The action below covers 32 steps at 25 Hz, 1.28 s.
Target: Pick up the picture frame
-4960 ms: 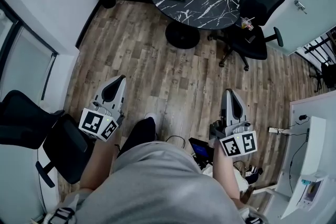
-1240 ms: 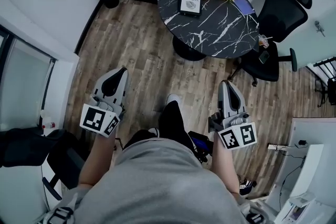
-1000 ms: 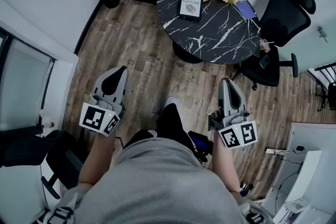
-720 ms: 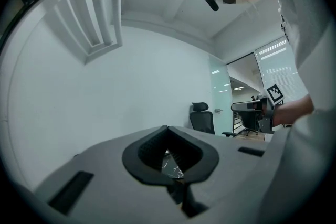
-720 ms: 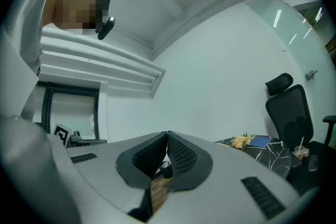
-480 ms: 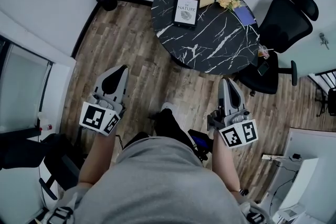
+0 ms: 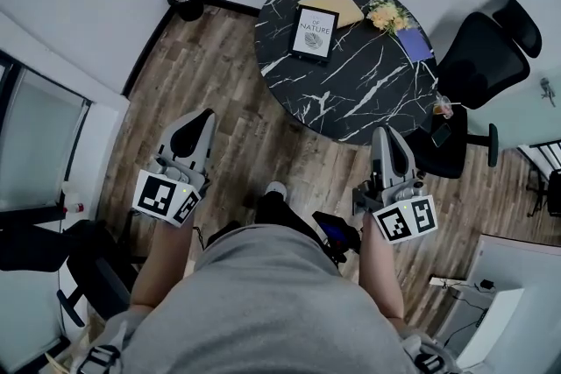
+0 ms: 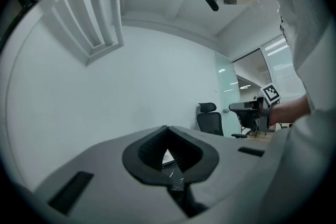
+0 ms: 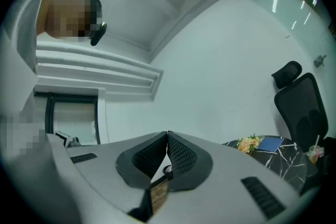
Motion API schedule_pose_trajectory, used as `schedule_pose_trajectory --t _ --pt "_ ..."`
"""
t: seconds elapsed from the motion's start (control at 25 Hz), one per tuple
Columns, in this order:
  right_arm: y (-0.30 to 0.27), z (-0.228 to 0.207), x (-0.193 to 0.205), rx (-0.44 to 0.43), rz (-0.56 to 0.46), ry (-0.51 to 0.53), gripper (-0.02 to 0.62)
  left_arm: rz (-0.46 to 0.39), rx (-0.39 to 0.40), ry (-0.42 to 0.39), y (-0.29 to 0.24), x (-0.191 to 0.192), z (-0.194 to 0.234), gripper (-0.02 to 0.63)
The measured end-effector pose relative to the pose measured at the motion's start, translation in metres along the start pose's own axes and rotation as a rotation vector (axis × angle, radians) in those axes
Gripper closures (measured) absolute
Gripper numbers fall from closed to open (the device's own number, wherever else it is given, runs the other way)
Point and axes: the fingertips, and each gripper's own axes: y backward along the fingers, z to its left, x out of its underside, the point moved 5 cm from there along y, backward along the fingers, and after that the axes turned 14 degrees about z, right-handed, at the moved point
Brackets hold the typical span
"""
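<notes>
Both claws are closed and empty, tips meeting in each gripper view. Picture frame [image 7: 314, 32] sits on the far-left part of the round black marble surface [image 7: 351, 105], well apart from both claws. Right claw [image 7: 387, 134] is at the surface's near edge. Left claw [image 7: 200, 115] is over the wood floor [image 7: 219, 74], off to the frame's left.

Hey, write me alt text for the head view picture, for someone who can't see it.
From above, a person on a wood floor holds the left tongs and right tongs, both shut and empty, pointed toward a round black marble table. A picture frame sits on its far side near yellow flowers; a black office chair stands at the right.
</notes>
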Motion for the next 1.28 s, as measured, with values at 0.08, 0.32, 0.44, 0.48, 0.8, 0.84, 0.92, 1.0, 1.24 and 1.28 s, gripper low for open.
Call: schedule_pose_trajectory --t 0.08,0.32,0.44,0.48,0.8,0.84,0.92,1.0,1.24,1.28 --pt "-0.007 -0.006 -0.004 -0.013 0.001 0.007 0.569 -0.002 -0.015 0.003 -0.006 -0.001 0.002 0.599" --pt "-0.024 -0.029 -0.013 -0.035 0.001 0.017 0.569 -0.011 -0.028 0.01 -0.03 -0.006 0.005 0.599" --pt "-0.03 -0.039 -0.017 -0.038 0.003 0.022 0.569 -0.012 -0.027 0.017 -0.041 -0.008 0.005 0.599" --pt "-0.031 -0.042 -0.018 -0.037 0.002 0.022 0.569 -0.012 -0.027 0.018 -0.044 -0.008 0.005 0.6" --pt "-0.035 -0.059 -0.022 -0.027 -0.006 0.016 0.569 -0.01 -0.02 0.01 -0.062 -0.014 0.003 0.6" --pt "-0.035 -0.06 -0.021 -0.026 -0.007 0.015 0.569 -0.008 -0.019 0.01 -0.064 -0.013 0.003 0.599" --pt "-0.034 -0.062 -0.02 -0.022 -0.008 0.013 0.569 -0.007 -0.017 0.009 -0.067 -0.013 0.003 0.599" --pt "-0.033 -0.065 -0.019 -0.02 -0.007 0.01 0.569 -0.006 -0.014 0.006 -0.07 -0.013 0.002 0.599" --pt "-0.031 -0.069 -0.016 -0.023 -0.012 -0.005 0.569 0.0 -0.011 0.001 -0.073 -0.015 -0.004 0.6" --pt "-0.03 -0.07 -0.016 -0.023 -0.013 -0.007 0.569 0.002 -0.011 -0.001 -0.073 -0.015 -0.005 0.6"
